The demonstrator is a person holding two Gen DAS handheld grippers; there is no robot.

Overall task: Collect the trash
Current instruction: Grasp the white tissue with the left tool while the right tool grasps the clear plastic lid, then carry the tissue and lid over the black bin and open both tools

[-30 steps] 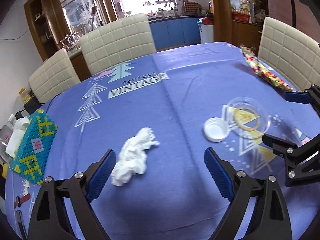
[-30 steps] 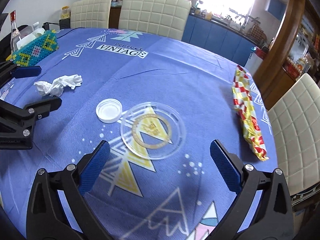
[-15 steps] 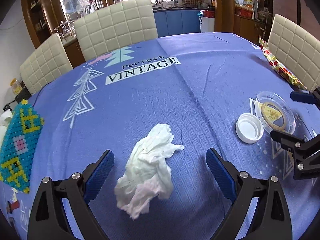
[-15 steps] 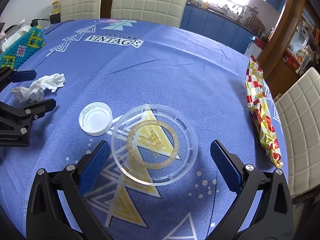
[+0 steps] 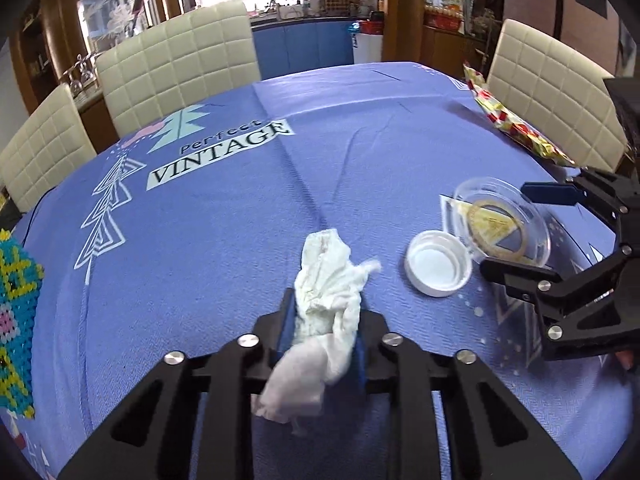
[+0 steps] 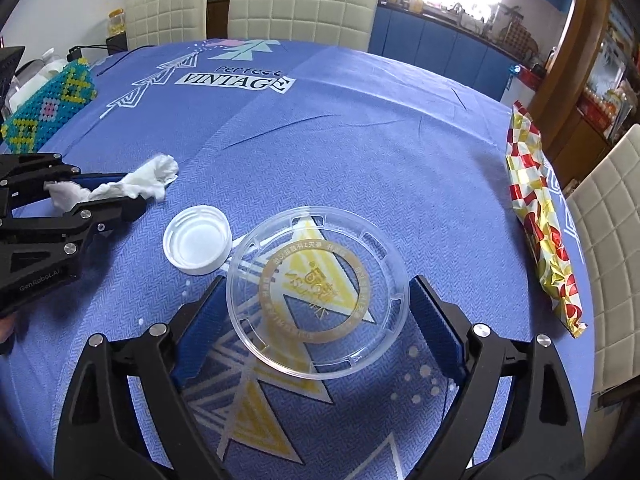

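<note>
Beadwork in teal and yellow, a tissue box cover (image 6: 48,106), sits cut off at the blue printed tablecloth's (image 6: 360,152) left edge. Beside it the left gripper (image 5: 324,320) is closing on a crumpled white tissue (image 5: 324,312), its blue pads largely hidden by the paper. A white plastic cap (image 6: 197,245) touches a clear round plastic lid (image 6: 318,292), which the closing right gripper (image 6: 316,316) flanks; pad contact is hard to judge. A red-and-gold foil wrapper (image 6: 536,216) lies far right.
</note>
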